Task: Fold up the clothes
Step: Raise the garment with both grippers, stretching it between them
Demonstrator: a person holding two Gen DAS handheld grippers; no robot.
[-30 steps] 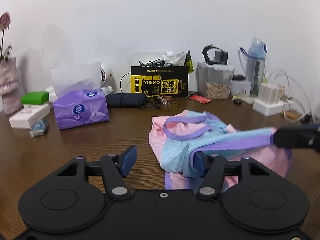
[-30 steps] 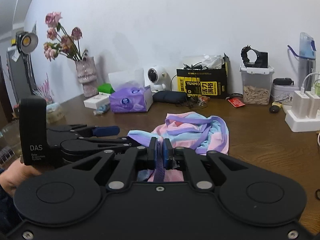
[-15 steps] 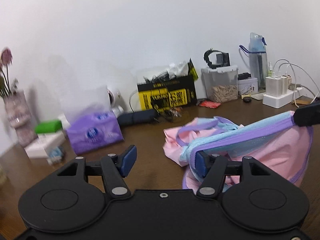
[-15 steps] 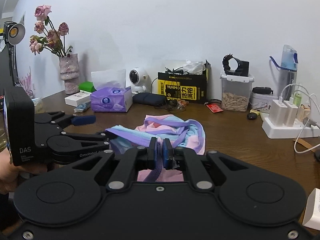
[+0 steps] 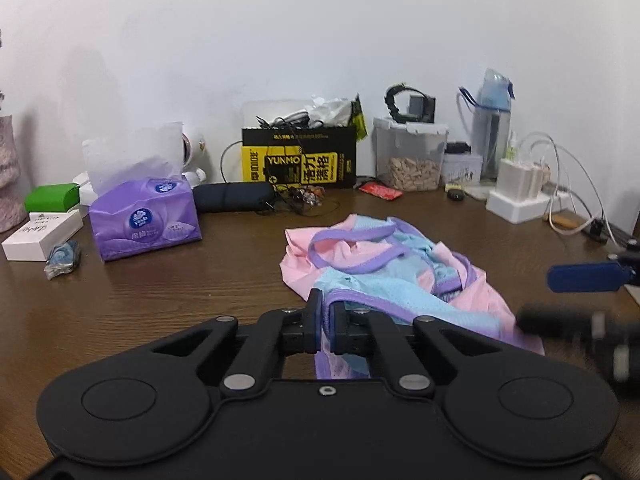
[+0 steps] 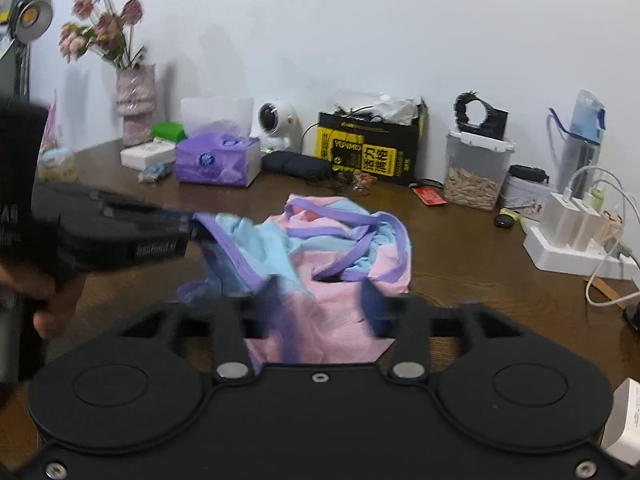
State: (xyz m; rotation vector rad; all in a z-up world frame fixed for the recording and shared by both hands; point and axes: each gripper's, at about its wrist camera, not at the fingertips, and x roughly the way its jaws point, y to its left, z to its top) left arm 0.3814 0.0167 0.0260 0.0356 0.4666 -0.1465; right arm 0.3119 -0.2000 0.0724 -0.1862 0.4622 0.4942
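Observation:
A pink and light-blue garment with purple trim point(image 5: 384, 264) lies crumpled on the brown table point(image 5: 160, 288). My left gripper point(image 5: 327, 312) is shut on the garment's purple-trimmed blue edge at its near left side. In the right wrist view the left gripper point(image 6: 192, 228) holds that edge a little above the table at the garment's point(image 6: 340, 256) left. My right gripper point(image 6: 320, 300) is open, its blue fingers either side of the garment's near pink part. It shows blurred at the right of the left wrist view point(image 5: 580, 300).
Along the back wall stand a purple tissue pack point(image 5: 144, 220), a white box point(image 5: 40, 236), a black and yellow box point(image 5: 300, 160), a clear container point(image 5: 412, 156), a water bottle point(image 5: 492, 128) and a white power strip with cables point(image 5: 524, 200). A vase of flowers point(image 6: 132, 100) stands back left.
My left gripper closed on the garment's blue edge. My right gripper opened, let go of the purple trim and moved off to the right. The lifted cloth dropped back toward the table.

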